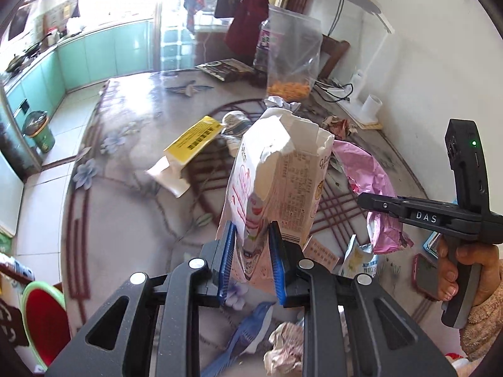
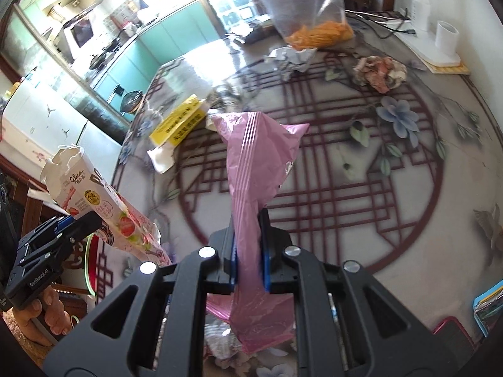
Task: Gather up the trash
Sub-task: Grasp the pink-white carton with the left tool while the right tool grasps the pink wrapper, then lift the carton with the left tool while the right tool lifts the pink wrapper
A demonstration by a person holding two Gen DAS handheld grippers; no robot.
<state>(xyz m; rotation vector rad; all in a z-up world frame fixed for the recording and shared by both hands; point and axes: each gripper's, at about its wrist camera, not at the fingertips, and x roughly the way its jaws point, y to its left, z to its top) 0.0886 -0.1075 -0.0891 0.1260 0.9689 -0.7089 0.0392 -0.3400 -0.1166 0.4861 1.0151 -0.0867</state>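
A round glass-topped dining table (image 2: 424, 251), printed with a maroon lattice medallion and pale blue flowers, fills both views and carries a scatter of litter. Behind it, a kitchen with mint-green cabinets (image 1: 103, 53) runs along the far wall in strong window light.

Above the table, the black left gripper (image 1: 251, 257) is clamped by its blue pads on the lower part of a torn-open pink-and-white cardboard snack box with strawberry artwork (image 1: 276, 185), held clear of the tabletop with its ragged open end pointing away from the camera. In the right wrist view the same box (image 2: 103, 207) hangs at the table's left edge.

The black right gripper (image 2: 248, 251) is closed tight on a crumpled pink foil snack bag (image 2: 254, 169), which stands up between the pads and trails below them. A hand (image 1: 471, 267) in a fuzzy beige sleeve grips its handle.

Still lying on the table are a tall clear plastic bag with orange snacks in the bottom (image 1: 292, 53), a flattened yellow-and-white carton (image 1: 188, 144), a crumpled white paper ball (image 2: 292, 58) and a crumpled pinkish wrapper wad (image 2: 380, 72), all well apart from both grippers. A pink-cased phone (image 1: 427, 273) lies near the table's rim, beside the right hand.
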